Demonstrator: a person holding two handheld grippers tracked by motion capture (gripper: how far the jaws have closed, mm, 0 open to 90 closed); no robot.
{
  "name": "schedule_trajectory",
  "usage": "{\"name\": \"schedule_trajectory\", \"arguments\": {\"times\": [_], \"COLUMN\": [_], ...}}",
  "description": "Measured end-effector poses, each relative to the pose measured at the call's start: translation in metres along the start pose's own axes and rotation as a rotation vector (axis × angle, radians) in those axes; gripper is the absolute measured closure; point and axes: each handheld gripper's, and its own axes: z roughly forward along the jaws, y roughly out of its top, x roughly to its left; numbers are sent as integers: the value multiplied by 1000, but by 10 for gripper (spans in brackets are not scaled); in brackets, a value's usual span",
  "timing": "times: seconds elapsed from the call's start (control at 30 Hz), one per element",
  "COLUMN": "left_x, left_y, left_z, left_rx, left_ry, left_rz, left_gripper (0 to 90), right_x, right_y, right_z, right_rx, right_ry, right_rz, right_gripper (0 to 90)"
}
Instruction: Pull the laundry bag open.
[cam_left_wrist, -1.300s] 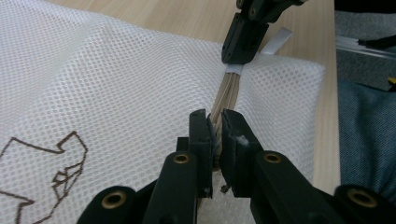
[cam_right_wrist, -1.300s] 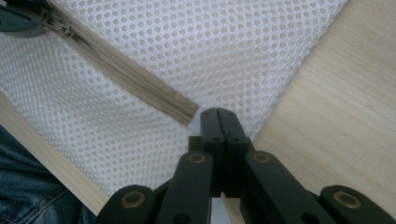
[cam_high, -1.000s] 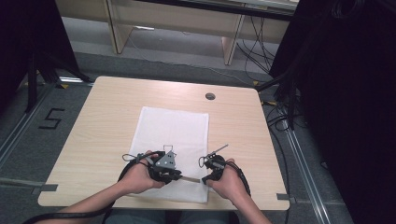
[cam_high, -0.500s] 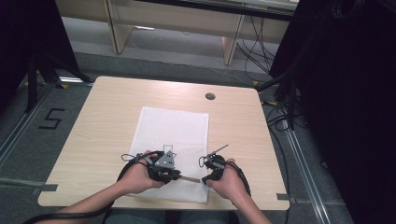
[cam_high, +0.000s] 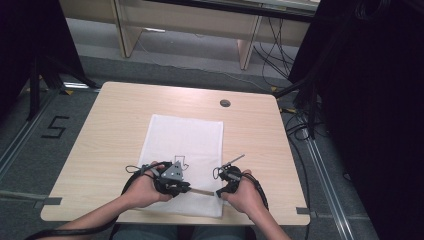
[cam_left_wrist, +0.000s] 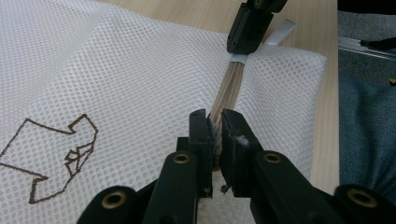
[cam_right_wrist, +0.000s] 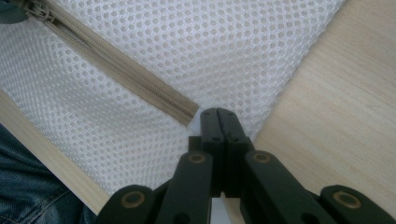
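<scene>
**Mesh laundry bag pinched at both ends of its zipper**

White mesh laundry bag (cam_high: 182, 150) lying flat on the tabletop (cam_high: 110, 125), in the lower middle of the high view, long side running away toward the top of the frame. Printed on the mesh, a brown outline drawing (cam_left_wrist: 51, 156), at lower left of the left gripper view. Tan zipper (cam_right_wrist: 116, 63) running along the bag's near edge, stretched in a straight line between the two grippers; closed along the stretch seen in the right gripper view.

Left gripper (cam_left_wrist: 215, 128) at lower centre of its own view, jaws nearly together and clamped on the zipper's slider end, the tan tape rising from between them toward the top of the frame. In the high view, at lower left of centre, held in the left hand (cam_high: 142, 189), grey plate on top.

Right gripper (cam_right_wrist: 219, 122) at bottom centre of its own view, jaws fully closed, pinching the white fabric at the zipper's end, right by the bag's corner. Seen too at the top of the left gripper view, on a white tab at the zipper's far end. In the high view, lower right of centre, in the right hand (cam_high: 245, 195).

Bare light wood around the bag. Blue denim (cam_right_wrist: 28, 191) past the tabletop's edge at lower left of the right gripper view.
</scene>
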Motion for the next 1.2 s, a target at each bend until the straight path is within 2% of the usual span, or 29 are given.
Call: {"name": "schedule_trajectory", "arguments": {"times": [0.07,0.1,0.13,0.43,0.57,0.67,0.7,0.77,0.9,1.0,1.1,1.2], "left_x": [0,1,1,2,3,4,4,4,3,6,8,8], "left_y": [0,0,0,0,0,1,1,1,1,1,-1,0], "left_z": [0,-1,-1,-1,-1,-2,-1,1,3,2,2,1], "left_rx": [0,8,0,9,12,0,-8,5,11,19,23,29], "left_ry": [-2,5,1,-1,-17,-28,-24,-18,-18,-12,-17,-21], "left_rz": [3,21,9,10,18,42,33,42,41,10,-4,5], "left_gripper": [826,826,825,825,826,825,825,825,825,826,826,827], "right_x": [-1,-1,-1,-1,-1,-1,-1,-1,0,0,0,0], "right_y": [0,0,0,0,0,0,0,1,1,1,1,1], "right_z": [1,1,1,0,1,1,1,0,1,0,0,0], "right_rx": [-3,-11,-15,-3,-3,1,-4,-1,0,-1,0,1], "right_ry": [0,4,5,5,3,1,6,12,8,6,6,10], "right_rz": [-1,-3,-2,-3,-6,0,-12,-6,-3,-3,-1,-6], "right_gripper": [900,900,900,900,900,900,900,900,900,900,900,900]}}
